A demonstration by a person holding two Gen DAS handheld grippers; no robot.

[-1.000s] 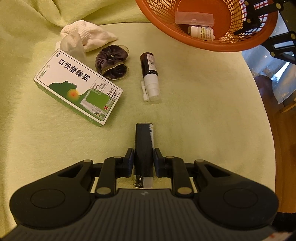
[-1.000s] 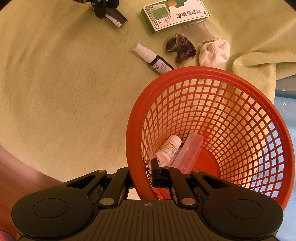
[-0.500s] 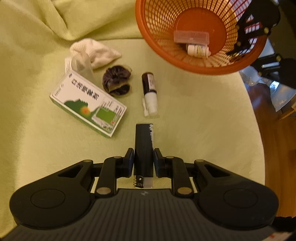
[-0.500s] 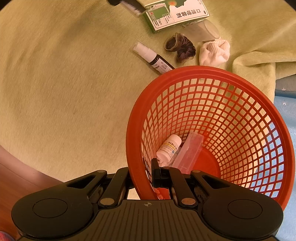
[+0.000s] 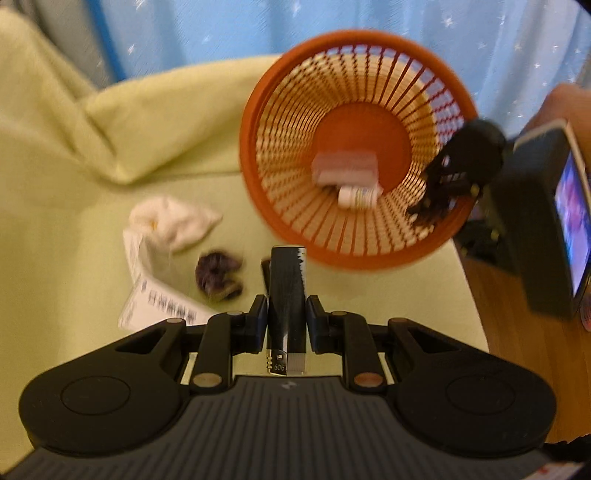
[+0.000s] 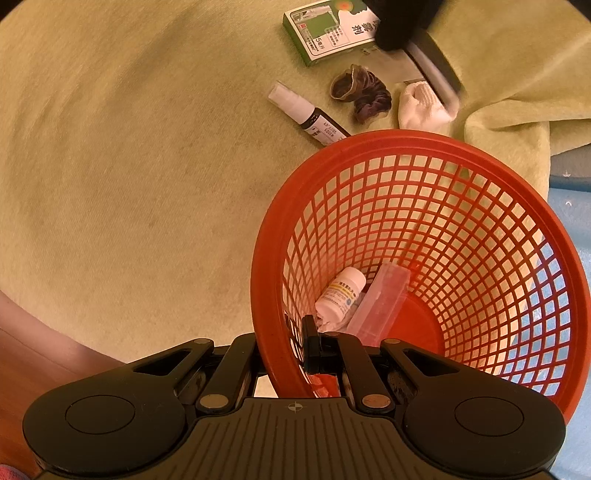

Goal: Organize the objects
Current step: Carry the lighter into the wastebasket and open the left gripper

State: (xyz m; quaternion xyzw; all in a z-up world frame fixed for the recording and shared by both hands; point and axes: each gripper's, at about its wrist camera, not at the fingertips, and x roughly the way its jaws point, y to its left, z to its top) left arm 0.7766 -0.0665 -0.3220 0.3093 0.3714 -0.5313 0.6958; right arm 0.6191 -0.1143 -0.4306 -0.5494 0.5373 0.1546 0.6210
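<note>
My left gripper (image 5: 287,314) is shut on a black tube (image 5: 287,280) with a white edge and holds it in the air just short of the orange mesh basket (image 5: 255,122). The right wrist view shows that tube (image 6: 436,74) hovering over the white sock (image 6: 421,107). My right gripper (image 6: 288,343) is shut on the basket's near rim (image 6: 269,258) and tilts it. Inside lie a small white bottle (image 6: 341,291) and a clear plastic case (image 6: 380,306). On the cloth remain a spray bottle (image 6: 308,114), a dark scrunchie (image 6: 364,96) and a green-white box (image 6: 325,33).
A yellow-green cloth (image 6: 129,166) covers the surface and bunches up in a fold (image 5: 159,122) behind the sock. A blue starred curtain (image 5: 221,29) hangs at the back. Brown wood (image 5: 509,314) shows past the cloth's right edge, where a phone screen (image 5: 570,221) sits on the right gripper.
My left gripper has lifted the black tube up off the cloth and carried it toward the basket, so the loose items now lie below it. The right gripper and basket stayed still.
</note>
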